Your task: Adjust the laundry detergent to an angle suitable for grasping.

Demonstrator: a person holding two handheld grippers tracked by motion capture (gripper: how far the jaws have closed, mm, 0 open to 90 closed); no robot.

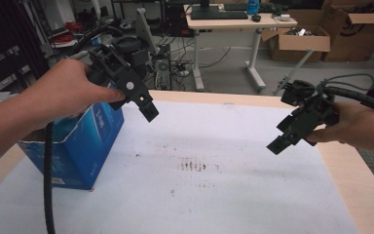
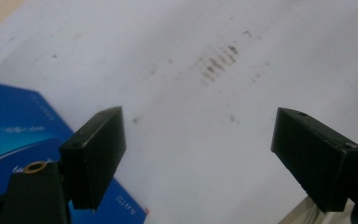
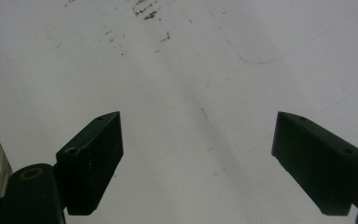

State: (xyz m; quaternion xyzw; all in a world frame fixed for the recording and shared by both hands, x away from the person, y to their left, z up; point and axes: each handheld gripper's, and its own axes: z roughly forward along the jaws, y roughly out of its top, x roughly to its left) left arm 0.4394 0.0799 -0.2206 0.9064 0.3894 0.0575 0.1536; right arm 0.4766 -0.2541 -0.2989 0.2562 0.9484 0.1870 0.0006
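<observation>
Both claws are held up off the table with nothing in them — the left gripper [image 1: 148, 111] has its blocky matte-black jaws spread wide, and so does the right gripper [image 1: 278, 145], going by each gripper's own view. Hard plastic, squared-off pads with little screw holes, ribbed black cable trailing off each one.

Landmark is the blue box [image 1: 80, 146]: glossy cardboard, open top with a ragged torn flap, sitting on the left part of the table. The left gripper hangs just above the box's far right corner, angled down toward the sheet; the left hand [image 1: 61, 90] is right over the box opening. The right gripper is well apart from the box, way across on the other side, tipped down toward the middle.

Between them is a white sheet [image 1: 224, 195] covering the pale wood table [image 1: 365, 195] — smooth, with a smudgy patch of brown marks [image 1: 193, 165] to the right of the box. Nothing sits between claws and box.

Beyond the box, across the floor: a desk [image 1: 233, 22] and open cardboard cartons [image 1: 304, 39].
</observation>
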